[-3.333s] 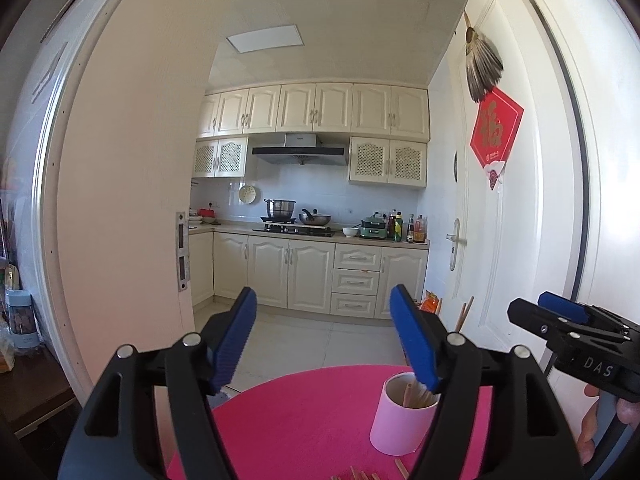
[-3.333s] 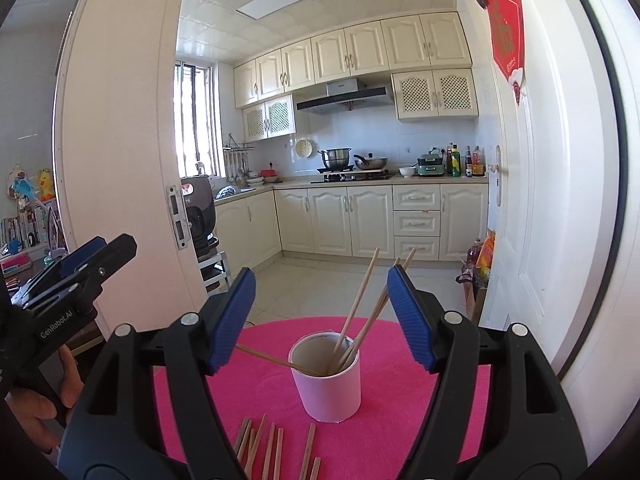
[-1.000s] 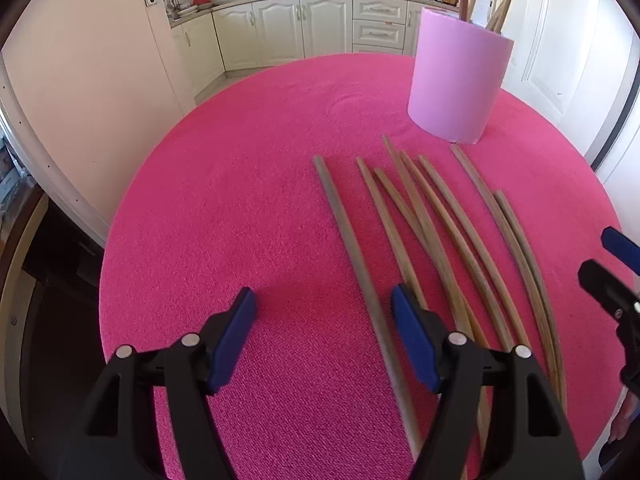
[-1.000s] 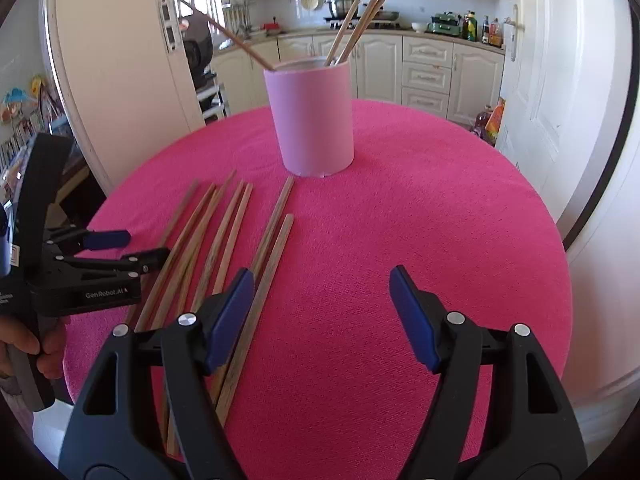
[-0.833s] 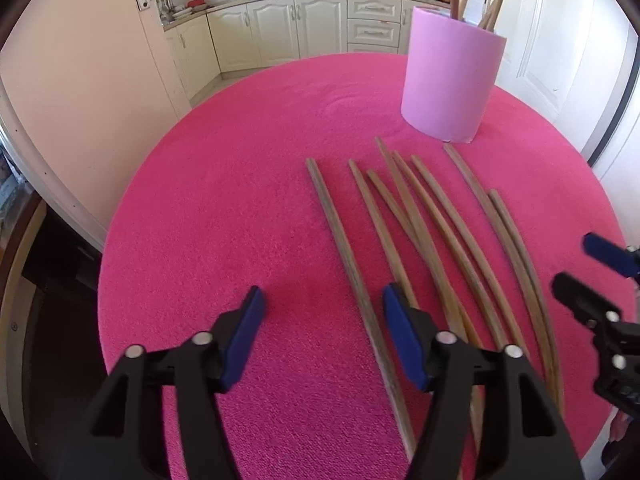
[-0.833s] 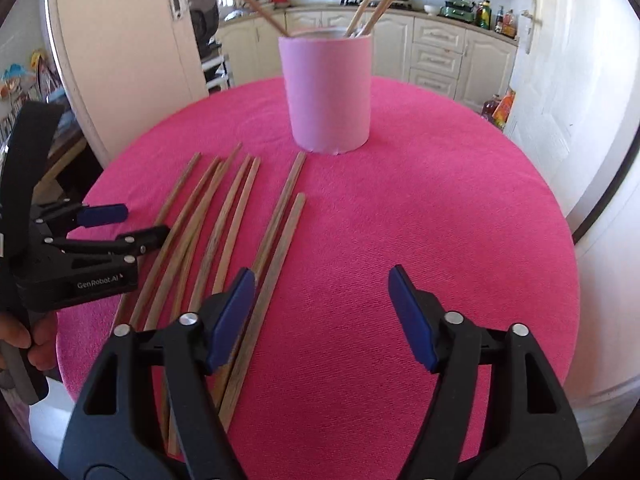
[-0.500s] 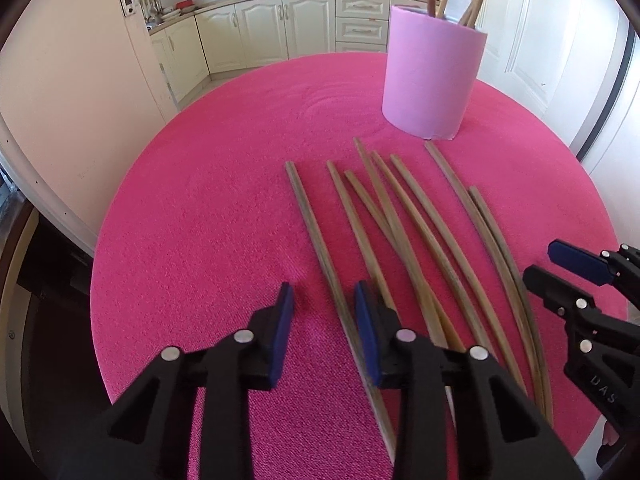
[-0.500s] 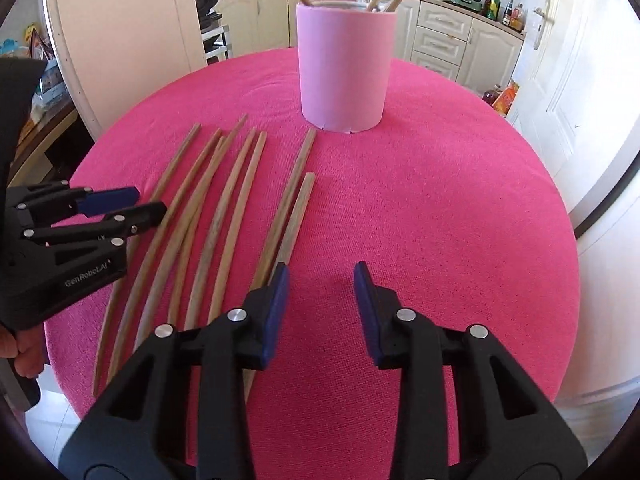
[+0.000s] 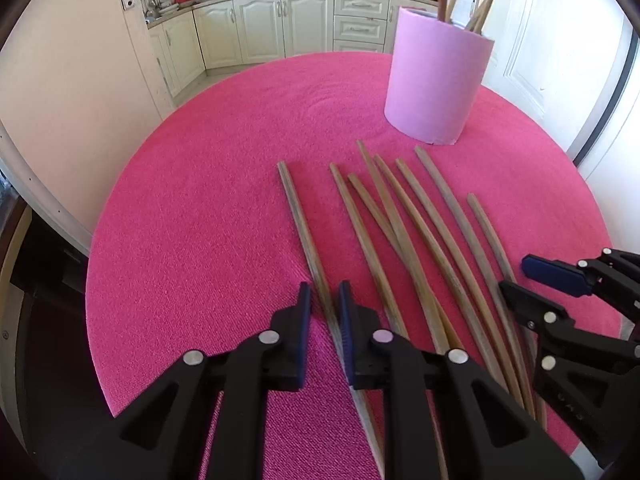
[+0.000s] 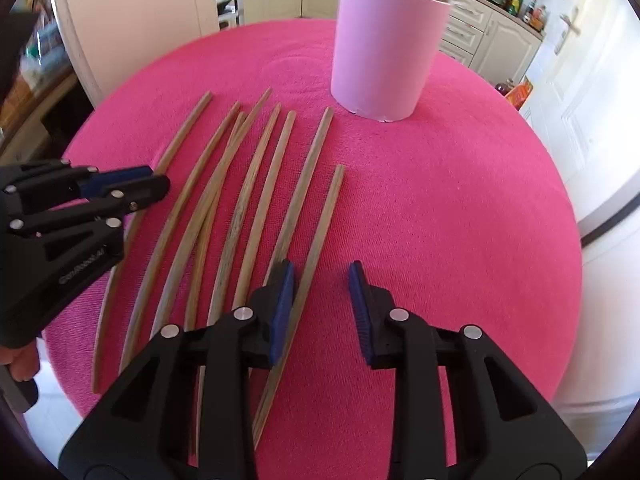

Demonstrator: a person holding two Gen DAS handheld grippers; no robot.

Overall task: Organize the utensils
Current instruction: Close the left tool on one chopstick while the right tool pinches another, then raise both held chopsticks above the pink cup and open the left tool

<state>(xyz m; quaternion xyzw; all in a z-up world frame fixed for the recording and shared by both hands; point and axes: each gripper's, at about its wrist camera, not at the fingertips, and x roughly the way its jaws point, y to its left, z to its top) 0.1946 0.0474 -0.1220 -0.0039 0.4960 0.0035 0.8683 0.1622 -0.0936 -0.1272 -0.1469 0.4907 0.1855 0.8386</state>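
Note:
Several wooden chopsticks lie fanned out on a round table with a pink cloth (image 9: 208, 208). A pink cup (image 9: 436, 84) stands behind them with more chopsticks upright in it. My left gripper (image 9: 324, 308) points down at the leftmost chopstick (image 9: 298, 216). Its jaws are closing, with that stick in the narrow gap between the pads, close to the right pad. My right gripper (image 10: 320, 300) hangs over the rightmost chopstick (image 10: 326, 216). Its jaws are closing too, a wide gap remains, and the stick lies just inside the left pad.
Each gripper shows in the other's view: the right gripper (image 9: 518, 276) at the right edge, the left gripper (image 10: 158, 179) at the left with a hand below it. The pink cup (image 10: 384, 56) stands at the far side. White doors and kitchen cabinets lie beyond the table.
The jaws of both grippers have narrowed from wide open. The right gripper has shifted left and tilted down over the rightmost chopstick. The left gripper has kept its place over the leftmost one.

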